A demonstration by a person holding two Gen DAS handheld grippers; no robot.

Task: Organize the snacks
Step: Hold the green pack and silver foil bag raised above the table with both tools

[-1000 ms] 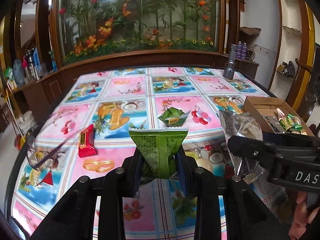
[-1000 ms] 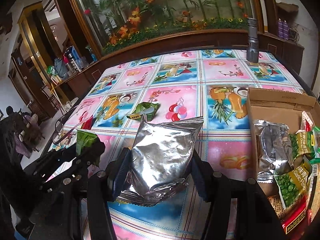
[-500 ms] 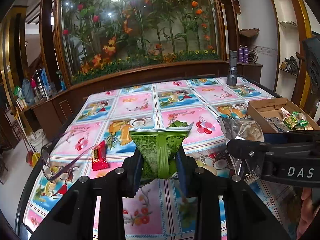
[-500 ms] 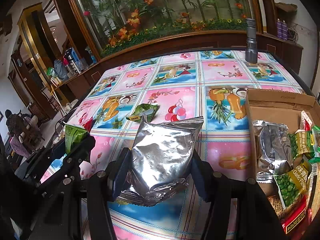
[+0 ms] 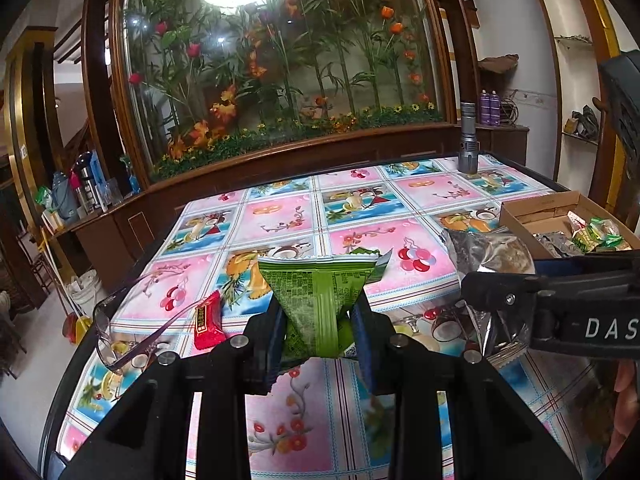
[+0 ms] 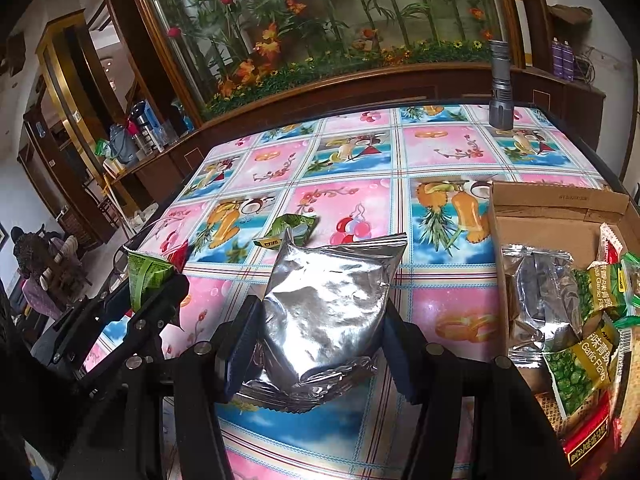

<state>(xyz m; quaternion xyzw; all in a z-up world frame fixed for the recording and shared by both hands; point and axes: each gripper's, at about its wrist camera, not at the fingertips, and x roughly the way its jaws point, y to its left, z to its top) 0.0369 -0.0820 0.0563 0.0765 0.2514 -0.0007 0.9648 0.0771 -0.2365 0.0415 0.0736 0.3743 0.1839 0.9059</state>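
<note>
My left gripper [image 5: 320, 320] is shut on a green snack packet [image 5: 318, 296] and holds it above the table. It also shows in the right wrist view [image 6: 146, 272]. My right gripper [image 6: 320, 328] is shut on a silver foil bag [image 6: 326, 312], held above the table left of the cardboard box [image 6: 556, 204]. The box holds several snack packets [image 6: 580, 320]. Another green packet [image 6: 290, 228] and a red snack bar [image 5: 207, 322] lie on the tablecloth.
A pair of glasses [image 5: 120, 328] lies at the table's left edge. A grey flashlight [image 6: 501, 88] stands at the far right. The fruit-patterned tablecloth [image 6: 348, 152] covers the table; a wooden planter wall stands behind.
My left gripper has risen and tilted up with the green packet, so the table looks farther away. My right gripper holds the silver bag nearly still.
</note>
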